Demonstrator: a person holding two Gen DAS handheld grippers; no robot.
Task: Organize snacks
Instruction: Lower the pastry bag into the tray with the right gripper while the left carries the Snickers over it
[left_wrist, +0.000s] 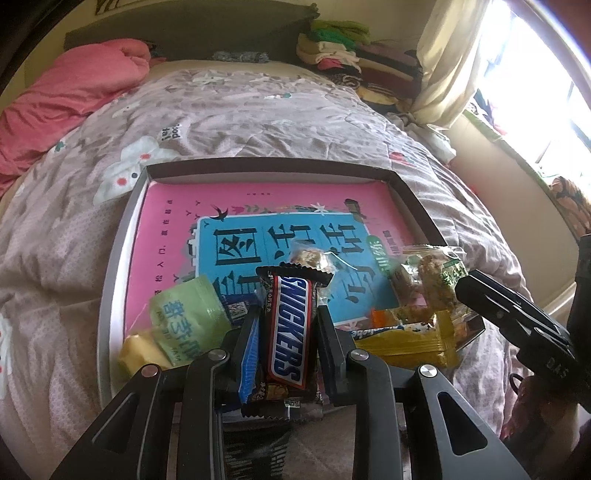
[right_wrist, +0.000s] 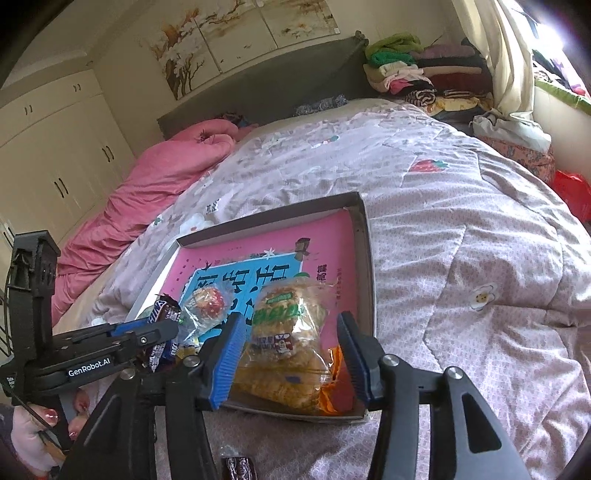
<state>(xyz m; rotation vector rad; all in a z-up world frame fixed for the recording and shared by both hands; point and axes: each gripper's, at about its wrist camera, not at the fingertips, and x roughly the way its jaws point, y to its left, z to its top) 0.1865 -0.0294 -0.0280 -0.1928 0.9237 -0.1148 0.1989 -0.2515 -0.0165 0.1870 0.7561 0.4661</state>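
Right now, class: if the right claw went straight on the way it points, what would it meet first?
Most likely the clear packet of rice crackers, lying in the tray between the open right claw fingers. Depth is unclear; it may already be level with the fingertips.

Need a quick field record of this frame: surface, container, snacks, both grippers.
surface: bed quilt
container: shallow box with a pink printed base, lying on the quilt
left gripper: shut on the Snickers bar, over the near end of the box
right gripper: open, fingers either side of the clear cracker pack, not closed on it
other snacks in box: green pouch, yellow packet
outside box: dark wrapped candy on the quilt
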